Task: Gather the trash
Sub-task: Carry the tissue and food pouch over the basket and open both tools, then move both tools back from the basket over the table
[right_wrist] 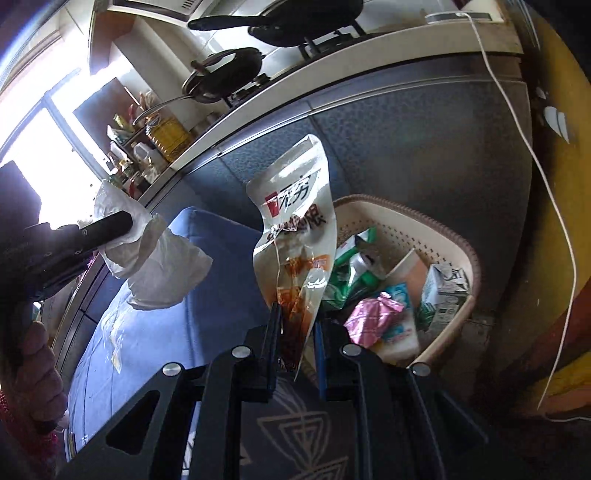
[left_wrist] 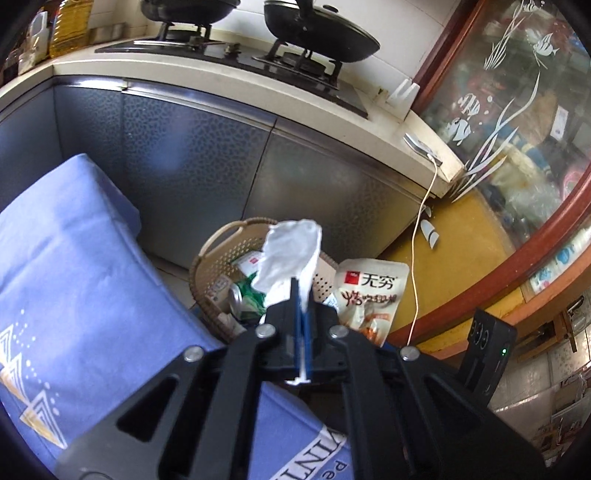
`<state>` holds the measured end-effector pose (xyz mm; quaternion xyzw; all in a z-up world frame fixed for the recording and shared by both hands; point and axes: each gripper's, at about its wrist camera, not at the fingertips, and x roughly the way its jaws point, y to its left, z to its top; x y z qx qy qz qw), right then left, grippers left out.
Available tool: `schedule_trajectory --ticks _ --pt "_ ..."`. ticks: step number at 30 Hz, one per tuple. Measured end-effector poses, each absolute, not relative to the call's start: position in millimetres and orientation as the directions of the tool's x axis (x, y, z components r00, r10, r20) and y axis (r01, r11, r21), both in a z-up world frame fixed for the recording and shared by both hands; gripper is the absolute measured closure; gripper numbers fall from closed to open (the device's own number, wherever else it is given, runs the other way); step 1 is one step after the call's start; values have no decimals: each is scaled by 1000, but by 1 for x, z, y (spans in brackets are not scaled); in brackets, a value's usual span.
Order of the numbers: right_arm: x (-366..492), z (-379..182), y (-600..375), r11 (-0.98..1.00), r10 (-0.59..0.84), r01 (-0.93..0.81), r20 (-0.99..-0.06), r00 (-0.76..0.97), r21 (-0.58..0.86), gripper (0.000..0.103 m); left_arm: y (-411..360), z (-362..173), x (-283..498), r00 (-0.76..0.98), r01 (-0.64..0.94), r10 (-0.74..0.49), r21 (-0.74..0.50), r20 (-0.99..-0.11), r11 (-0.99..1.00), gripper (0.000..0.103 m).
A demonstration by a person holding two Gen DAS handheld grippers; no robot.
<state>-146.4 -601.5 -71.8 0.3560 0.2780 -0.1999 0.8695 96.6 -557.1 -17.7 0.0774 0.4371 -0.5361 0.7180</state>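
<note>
White tissue [left_wrist: 291, 254] is pinched tight in your left gripper [left_wrist: 301, 317], and its blue pads are pressed together on it. The tissue sticks up above the fingers, in front of the tan basket [left_wrist: 207, 266]. In the right view you can see that same left gripper [right_wrist: 122, 225] off to the side with the tissue [right_wrist: 162, 266] hanging from it.

Your right gripper [right_wrist: 295, 332] holds a shiny snack bag [right_wrist: 295, 229]. The bag stands up between the two pads, but there looks to be a little gap on one side, so I can't be sure how tight the squeeze is.

The basket [right_wrist: 443, 229] sits on the floor just beside the grey cupboard doors [left_wrist: 207, 166]. Inside it are a green wrapper [right_wrist: 351, 266], a pink foil wrapper [right_wrist: 373, 317] and a small carton [right_wrist: 443, 295]. A blue cloth [left_wrist: 74, 277] lies beside the basket. Black pans [left_wrist: 317, 33] sit on the stove up top.
</note>
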Motion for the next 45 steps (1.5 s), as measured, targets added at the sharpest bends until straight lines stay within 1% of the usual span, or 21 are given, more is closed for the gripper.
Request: schedule_trajectory --ticks 5,14,15,16,17,18,19,21,23,25,27,33,39,43,45 --pt "-160 -95 -628 621 -173 597 -655 736 507 87 -604 -41 98 32 856 -648 -313 -761 411 102" --pt "-148 -126 -641 602 -135 622 -704 697 501 86 -652 -86 102 90 869 -540 -199 -837 454 102" --pt "-146 -128 -642 598 -127 622 -707 696 505 86 -655 -91 102 97 869 -523 -184 -847 459 100" --pt "-142 -129 -645 591 -119 623 -709 695 512 86 -658 -95 103 110 870 -499 -160 -859 467 95" --pt "-139 -132 -647 586 -112 624 -711 694 517 86 -660 -98 103 126 867 -476 -136 -870 479 77" --pt "-135 -133 -649 582 -109 629 -717 689 516 85 -661 -99 103 144 863 -467 -120 -873 490 56" --pt "-130 -135 -651 577 -108 638 -727 679 510 83 -659 -98 102 166 860 -480 -112 -862 499 49" --pt "-123 -140 -653 562 -100 653 -742 663 508 80 -653 -94 99 190 858 -513 -113 -837 502 42" --pt "-122 -142 -653 537 -103 667 -744 660 517 70 -649 -92 98 184 858 -517 -120 -836 499 40" --pt "-123 -141 -652 526 -116 669 -735 668 525 53 -644 -89 97 184 863 -523 -118 -832 492 40" --pt "-129 -137 -650 524 -136 668 -723 677 527 49 -638 -84 93 195 870 -529 -104 -826 483 40" --pt "-151 -127 -649 484 -159 673 -700 696 559 48 -616 -72 78 211 873 -557 -102 -803 478 40" --pt "-171 -105 -641 462 -191 674 -678 710 576 47 -584 -58 60 272 877 -582 -52 -766 477 40" --pt "-175 -96 -630 469 -192 670 -674 713 575 45 -558 -51 50 300 877 -601 -33 -741 479 40" --pt "-177 -95 -624 464 -184 667 -673 717 583 44 -546 -49 47 313 875 -607 -28 -730 484 37"
